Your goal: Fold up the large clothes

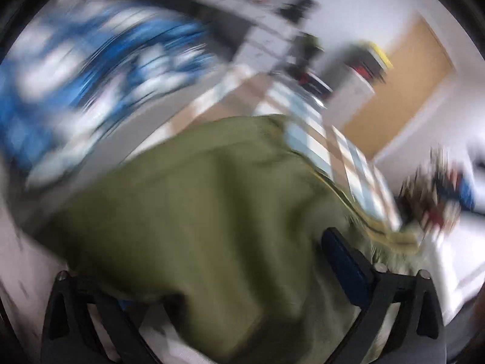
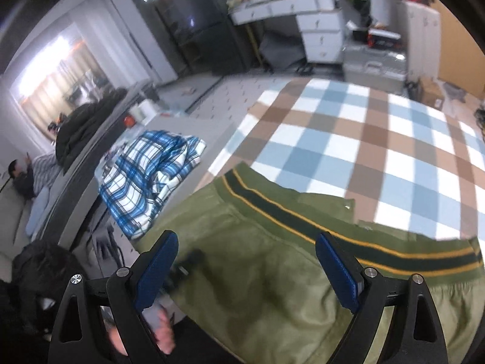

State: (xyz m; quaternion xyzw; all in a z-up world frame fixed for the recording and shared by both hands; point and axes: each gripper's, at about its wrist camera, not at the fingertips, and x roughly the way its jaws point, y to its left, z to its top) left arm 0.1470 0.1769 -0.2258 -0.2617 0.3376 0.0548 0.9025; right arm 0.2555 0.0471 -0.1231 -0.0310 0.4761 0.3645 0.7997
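Note:
An olive green jacket (image 2: 272,273) with a dark green and yellow striped hem band lies at the near edge of the checked tablecloth (image 2: 363,139). My right gripper (image 2: 247,268) is open just above it, fingers apart and empty. In the blurred left wrist view the jacket (image 1: 197,227) fills the lower middle and drapes over the left gripper (image 1: 194,273). Its right finger (image 1: 345,261) shows with fabric against it; the left finger is covered by cloth, so its grip is unclear.
A blue and white plaid shirt (image 2: 151,176) lies crumpled to the left on a grey surface; it also shows in the left wrist view (image 1: 91,75). White drawers (image 2: 318,33) and storage boxes (image 2: 376,63) stand beyond the table. A person's hand (image 2: 163,333) is below left.

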